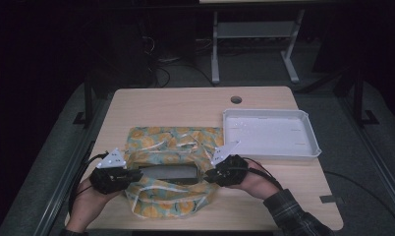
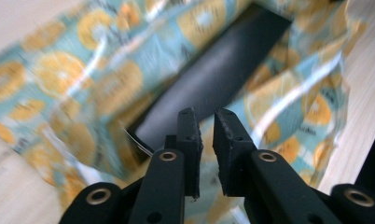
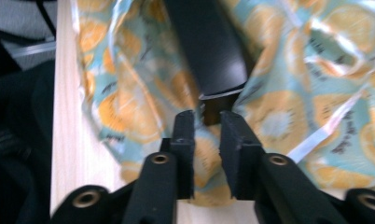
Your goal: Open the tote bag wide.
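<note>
A glossy teal bag [image 1: 171,140] printed with orange slices lies on the near half of the table. Its mouth gapes, and a flat dark grey object [image 1: 170,172] shows inside. My left gripper [image 1: 136,176] is at the left end of that opening and my right gripper [image 1: 209,175] at the right end. In the left gripper view the jaws [image 2: 206,116] stand a narrow gap apart over the bag's edge [image 2: 83,70], pointing at the dark object [image 2: 218,70]. In the right gripper view the jaws [image 3: 203,116] are also slightly apart, just short of the dark object's end [image 3: 204,46], with printed film [image 3: 279,116] around them.
A white empty tray [image 1: 269,132] sits at the right back of the wooden table [image 1: 185,103], close to my right hand. A round cable hole [image 1: 236,100] is near the far edge. Beyond the table are dark floor, cables and desk legs.
</note>
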Demonstrator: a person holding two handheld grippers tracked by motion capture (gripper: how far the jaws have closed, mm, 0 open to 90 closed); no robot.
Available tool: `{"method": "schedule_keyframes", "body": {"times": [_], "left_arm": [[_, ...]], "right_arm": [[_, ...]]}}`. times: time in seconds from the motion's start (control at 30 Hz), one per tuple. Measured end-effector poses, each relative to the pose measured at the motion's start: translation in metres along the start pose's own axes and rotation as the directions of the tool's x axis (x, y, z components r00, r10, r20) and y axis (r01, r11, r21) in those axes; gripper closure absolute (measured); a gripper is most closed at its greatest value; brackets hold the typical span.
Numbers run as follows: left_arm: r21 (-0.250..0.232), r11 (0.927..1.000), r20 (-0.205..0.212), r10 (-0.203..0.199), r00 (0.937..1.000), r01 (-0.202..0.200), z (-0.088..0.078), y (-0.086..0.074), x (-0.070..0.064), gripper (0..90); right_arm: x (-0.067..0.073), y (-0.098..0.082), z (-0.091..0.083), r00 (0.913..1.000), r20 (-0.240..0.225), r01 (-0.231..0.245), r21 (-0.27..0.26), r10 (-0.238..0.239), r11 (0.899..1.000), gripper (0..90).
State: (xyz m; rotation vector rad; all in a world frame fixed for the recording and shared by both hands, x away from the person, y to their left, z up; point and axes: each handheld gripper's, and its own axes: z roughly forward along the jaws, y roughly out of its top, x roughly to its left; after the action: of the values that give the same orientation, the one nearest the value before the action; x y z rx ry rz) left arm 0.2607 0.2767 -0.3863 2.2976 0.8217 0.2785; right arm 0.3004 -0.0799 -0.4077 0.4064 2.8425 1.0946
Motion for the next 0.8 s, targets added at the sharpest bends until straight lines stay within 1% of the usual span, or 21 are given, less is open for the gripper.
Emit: {"method": "schedule_keyframes", "body": {"times": [0.07,0.1,0.13,0.2,0.27,0.33,0.37,0.4,0.47,0.53,0.6,0.63,0.67,0.7,0.8], "left_arm": [[0.027,0.9996,-0.002,-0.009,1.0,0.009,0.004,-0.006,-0.002,82.2],[0.042,0.999,0.002,-0.018,0.9998,0.018,0.006,-0.011,-0.003,82.6],[0.058,0.998,0.01,-0.025,0.9996,0.025,0.007,-0.016,-0.004,83.0],[0.085,0.9956,0.013,-0.042,0.999,0.041,0.011,-0.025,-0.005,83.1],[0.114,0.9924,0.018,-0.05,0.9986,0.047,0.015,-0.033,-0.007,83.2],[0.151,0.9875,0.004,-0.045,0.999,0.044,0.02,-0.037,-0.006,83.2],[0.159,0.9866,-0.005,-0.038,0.9993,0.038,0.022,-0.038,-0.005,83.1],[0.17,0.9845,-0.013,-0.041,0.9991,0.043,0.024,-0.038,-0.003,83.1],[0.183,0.9824,-0.023,-0.037,0.9991,0.04,0.027,-0.039,-0.001,83.1],[0.21,0.9772,-0.037,-0.022,0.9991,0.029,0.031,-0.04,0.001,83.1],[0.229,0.9732,-0.037,-0.016,0.9992,0.024,0.035,-0.041,0.002,83.1],[0.23,0.9728,-0.035,-0.018,0.9992,0.026,0.037,-0.041,0.002,83.1],[0.237,0.9715,-0.033,-0.008,0.9994,0.016,0.038,-0.041,0.003,83.1],[0.238,0.9711,-0.034,-0.007,0.9994,0.015,0.038,-0.041,0.003,83.1],[0.231,0.9726,-0.034,-0.015,0.9993,0.023,0.038,-0.041,0.003,83.1]], "right_arm": [[0.004,-0.003,0.003,0.9996,-0.024,0.014,0.016,-0.014,1.0,80.9],[0.007,-0.005,0.005,0.9994,-0.031,0.014,0.027,-0.014,1.0,81.9],[0.008,-0.006,0.008,0.9989,-0.04,0.024,0.036,-0.023,0.999,83.0],[0.012,-0.009,0.014,0.9978,-0.059,0.034,0.058,-0.031,0.998,84.4],[0.016,-0.01,0.02,0.9967,-0.068,0.05,0.088,-0.044,0.995,85.0],[0.017,-0.011,0.025,0.9962,-0.074,0.054,0.103,-0.046,0.993,85.6],[0.017,-0.011,0.029,0.9961,-0.075,0.056,0.113,-0.048,0.992,85.6],[0.018,-0.011,0.032,0.9958,-0.075,0.06,0.12,-0.051,0.991,85.6],[0.019,-0.012,0.036,0.9956,-0.064,0.078,0.148,-0.069,0.986,85.7],[0.019,-0.013,0.04,0.9947,-0.062,0.092,0.164,-0.082,0.982,86.2],[0.02,-0.015,0.044,0.9941,-0.063,0.098,0.177,-0.088,0.979,86.7],[0.02,-0.015,0.045,0.9938,-0.065,0.1,0.181,-0.089,0.978,86.7],[0.02,-0.015,0.045,0.9937,-0.066,0.101,0.177,-0.091,0.979,86.7],[0.02,-0.014,0.043,0.9939,-0.065,0.099,0.172,-0.089,0.98,86.4],[0.018,-0.009,0.033,0.9961,-0.05,0.078,0.133,-0.072,0.988,81.6]]}}
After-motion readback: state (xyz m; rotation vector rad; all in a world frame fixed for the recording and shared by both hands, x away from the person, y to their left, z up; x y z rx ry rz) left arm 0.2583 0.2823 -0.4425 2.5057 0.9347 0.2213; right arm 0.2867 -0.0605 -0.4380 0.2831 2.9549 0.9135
